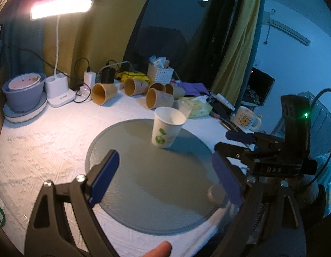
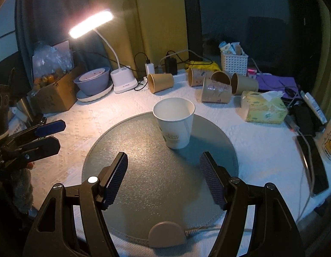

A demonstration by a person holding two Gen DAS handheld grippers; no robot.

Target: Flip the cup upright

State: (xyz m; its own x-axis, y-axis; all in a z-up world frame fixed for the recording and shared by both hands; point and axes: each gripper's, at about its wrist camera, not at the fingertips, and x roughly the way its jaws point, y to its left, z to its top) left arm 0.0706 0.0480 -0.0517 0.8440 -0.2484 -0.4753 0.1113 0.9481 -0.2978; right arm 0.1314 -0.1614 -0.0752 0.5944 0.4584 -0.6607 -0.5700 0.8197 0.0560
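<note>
A white paper cup (image 1: 168, 130) with green print stands upright, mouth up, on the far part of a round grey mat (image 1: 144, 182). It also shows in the right wrist view (image 2: 175, 126), on the same mat (image 2: 144, 182). My left gripper (image 1: 165, 167) is open and empty, a little short of the cup. My right gripper (image 2: 164, 168) is open and empty, close in front of the cup. The right gripper also appears at the right of the left wrist view (image 1: 240, 137). The left gripper appears at the left of the right wrist view (image 2: 52, 135).
Several brown paper cups (image 2: 216, 85) lie on their sides at the back of the white table. A lit desk lamp (image 2: 122, 81), stacked bowls (image 2: 92, 83), a white basket (image 2: 234, 62), a tissue pack (image 2: 264, 107), a mug (image 1: 246, 118) and a phone (image 2: 313, 165) ring the mat.
</note>
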